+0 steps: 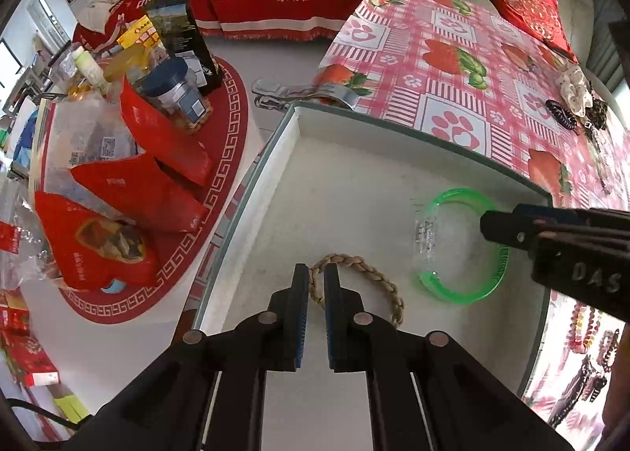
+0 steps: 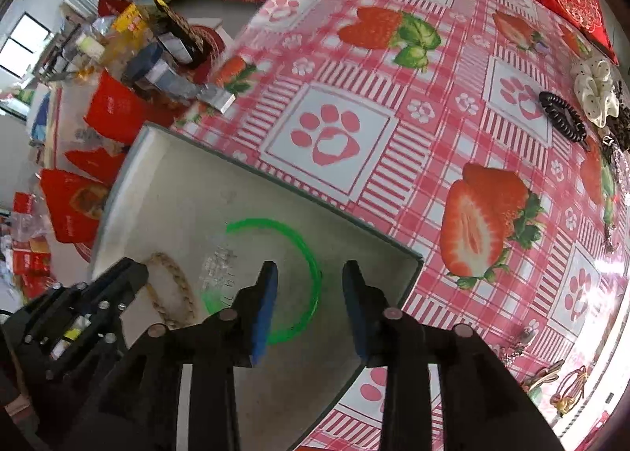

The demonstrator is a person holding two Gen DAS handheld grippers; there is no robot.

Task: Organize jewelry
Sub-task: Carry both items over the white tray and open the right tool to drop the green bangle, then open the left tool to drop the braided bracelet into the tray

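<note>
Inspecting the tray [image 1: 393,183] from above, I find both pieces lying flat on its floor. My right gripper [image 2: 309,274] stands with jaws parted and nothing pressed between them; the green bangle [image 2: 311,266] lies directly beneath, its arc passing between the two pads, its ring extending ahead and to the left of my tips. My left gripper [image 1: 317,274] is clenched nearly shut, and the braided bracelet [image 1: 366,274] sits just beyond its tips; whether the pads pinch the braid I cannot tell. The right hand is nearer the bangle, the left nearer the braid. Loose jewelry remains on the tablecloth [image 2: 433,136], well right of the tray.
</note>
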